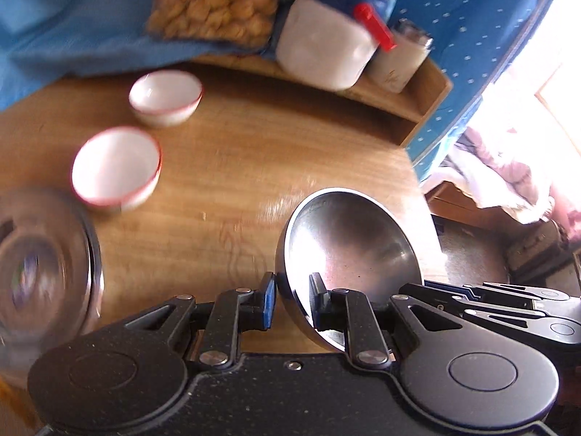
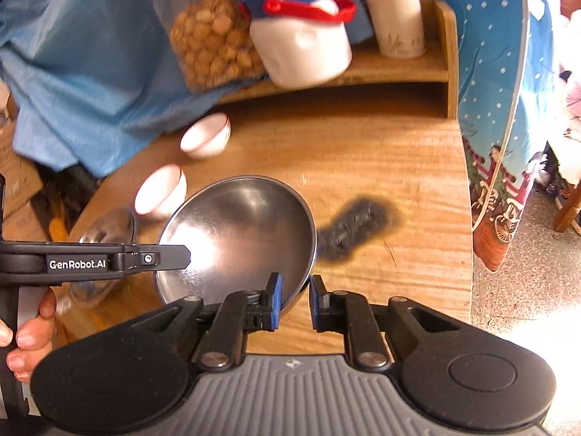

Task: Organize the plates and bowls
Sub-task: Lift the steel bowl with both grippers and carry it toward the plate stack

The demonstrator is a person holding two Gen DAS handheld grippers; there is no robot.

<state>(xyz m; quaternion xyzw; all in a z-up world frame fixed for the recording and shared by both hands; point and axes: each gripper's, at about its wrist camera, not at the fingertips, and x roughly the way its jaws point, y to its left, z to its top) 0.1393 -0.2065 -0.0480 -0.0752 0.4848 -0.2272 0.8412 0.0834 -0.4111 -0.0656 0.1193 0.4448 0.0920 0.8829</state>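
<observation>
A steel bowl is tilted above the wooden table. My left gripper has its jaws closed on the bowl's near rim. In the right wrist view the same steel bowl sits between the pads of my right gripper, which straddles its rim with a small gap on the right side. The left gripper's body reaches in from the left. Two white bowls with red rims stand on the table. A clear glass bowl is blurred at the left.
A wooden shelf at the back carries a bag of nuts, a white jar with a red clasp and a white flask. Blue cloth hangs at the left. A dark scorch mark lies on the table.
</observation>
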